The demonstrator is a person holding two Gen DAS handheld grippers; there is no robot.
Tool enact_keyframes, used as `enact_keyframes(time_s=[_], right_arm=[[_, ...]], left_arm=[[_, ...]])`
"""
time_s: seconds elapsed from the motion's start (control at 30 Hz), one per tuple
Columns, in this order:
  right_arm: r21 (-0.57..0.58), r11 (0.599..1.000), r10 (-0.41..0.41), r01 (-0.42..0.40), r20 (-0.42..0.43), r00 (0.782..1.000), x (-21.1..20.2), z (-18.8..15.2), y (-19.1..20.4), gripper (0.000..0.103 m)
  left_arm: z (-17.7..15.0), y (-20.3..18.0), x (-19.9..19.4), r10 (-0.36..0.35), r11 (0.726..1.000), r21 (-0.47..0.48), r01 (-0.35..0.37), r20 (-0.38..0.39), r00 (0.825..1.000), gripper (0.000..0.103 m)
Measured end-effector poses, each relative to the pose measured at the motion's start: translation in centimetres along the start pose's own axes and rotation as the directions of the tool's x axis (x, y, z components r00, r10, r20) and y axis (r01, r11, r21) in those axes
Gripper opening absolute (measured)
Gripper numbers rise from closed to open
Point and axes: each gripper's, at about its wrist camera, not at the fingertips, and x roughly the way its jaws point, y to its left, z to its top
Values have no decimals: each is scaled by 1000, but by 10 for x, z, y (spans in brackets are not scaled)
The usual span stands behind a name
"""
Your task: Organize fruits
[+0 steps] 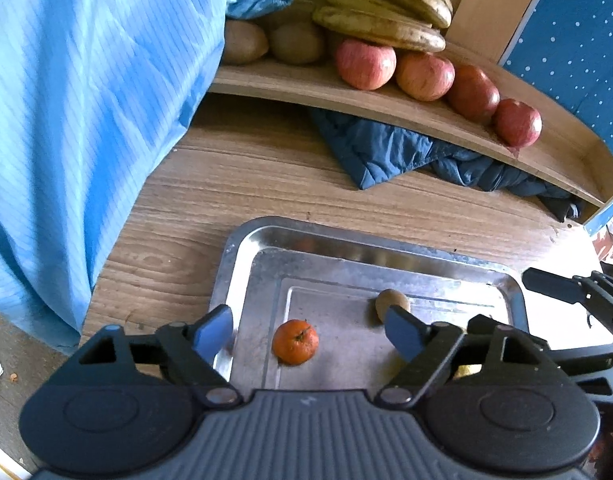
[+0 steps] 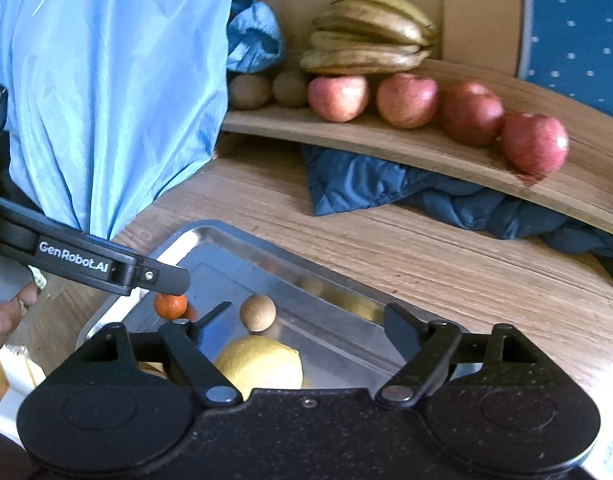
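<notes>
My left gripper [image 1: 308, 330] hangs over the metal tray [image 1: 242, 248] with its jaws spread wide and nothing clasped; the mandarin [image 1: 295, 342] lies loose on the tray floor between the blue pads [image 1: 214, 334], touching neither. A kiwi [image 1: 392, 302] sits at about two o'clock from the mandarin, just behind my right-hand pad. My right gripper [image 2: 308, 326] is released as well, empty, above the same tray, where a yellow lemon [image 2: 262, 364] lies close under the jaws at six o'clock. Up at twelve o'clock the wooden shelf [image 1: 386, 102] carries a row of four apples [image 1: 365, 64], with bananas [image 1: 386, 4] stacked above them and more kiwis [image 1: 296, 42] at eleven o'clock beside the blue cloth [image 1: 86, 120]
</notes>
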Motion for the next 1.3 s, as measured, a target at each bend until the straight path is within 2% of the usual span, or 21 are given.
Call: enact_keyframes(time_s=[0.27, 0.3, 0.43, 0.87, 1.3], right_arm=[[35, 999, -39, 38, 50, 998, -28, -7, -7, 94], [37, 998, -45, 43, 51, 998, -30, -8, -7, 97], [54, 997, -65, 62, 63, 996, -41, -13, -10, 102], [108, 989, -113, 101, 114, 987, -73, -35, -13, 102], [150, 980, -159, 134, 165, 973, -99, -47, -6, 102]], left_arm=[[-10, -6, -16, 24, 1000, -17, -24, 28, 999, 100], [-11, -7, -18, 28, 999, -20, -28, 31, 999, 102], [-15, -12, -23, 44, 999, -21, -43, 39, 998, 102], [-40, -18, -47, 95, 995, -23, -93, 83, 992, 102], [-56, -15, -69, 103, 994, -43, -98, 131, 986, 102]])
